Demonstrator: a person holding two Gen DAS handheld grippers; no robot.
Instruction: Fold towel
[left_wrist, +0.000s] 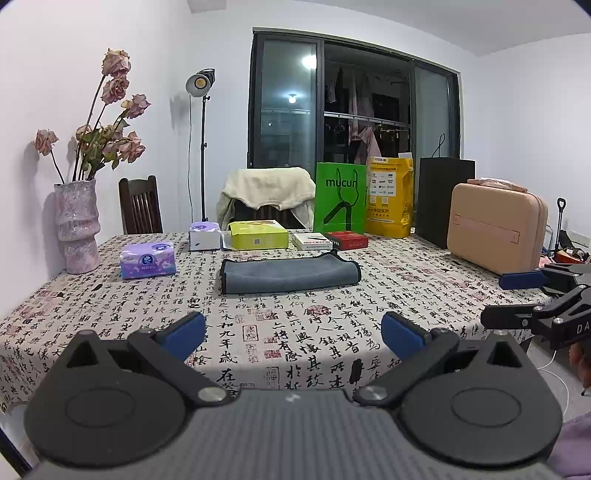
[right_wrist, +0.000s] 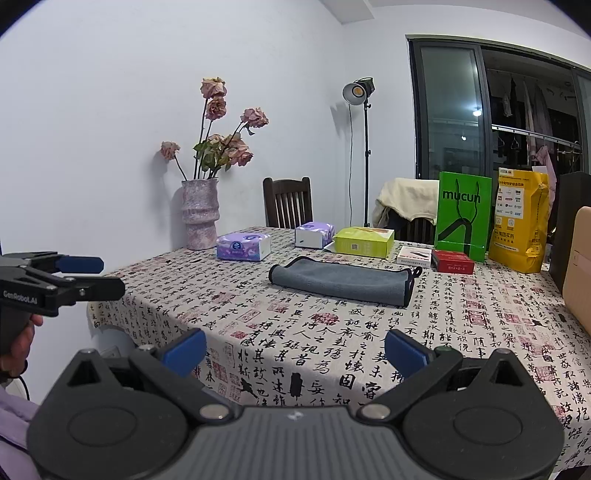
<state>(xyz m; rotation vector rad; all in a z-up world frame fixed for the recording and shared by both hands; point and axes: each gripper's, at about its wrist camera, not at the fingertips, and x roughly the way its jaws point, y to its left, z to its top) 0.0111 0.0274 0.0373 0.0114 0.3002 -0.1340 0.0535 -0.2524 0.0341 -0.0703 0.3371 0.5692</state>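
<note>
From my left wrist: my left gripper (left_wrist: 293, 332) gapes wide, holding nothing. The towel (left_wrist: 290, 275) lies mid-table, well beyond it, already doubled into a long strip, so I judge one fold remains.

From my right wrist: my right gripper (right_wrist: 294, 349) is equally wide and empty. The towel's underside layers are hidden; perhaps it's folded more than once

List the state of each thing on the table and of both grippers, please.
towel: folded, lying flat, not held.
left gripper: open, empty, short of the towel.
right gripper: open, empty.
yellow-green box: lid closed.
purple tissue pack: lying flat.
vase: upright, holding wilted roses.
</note>
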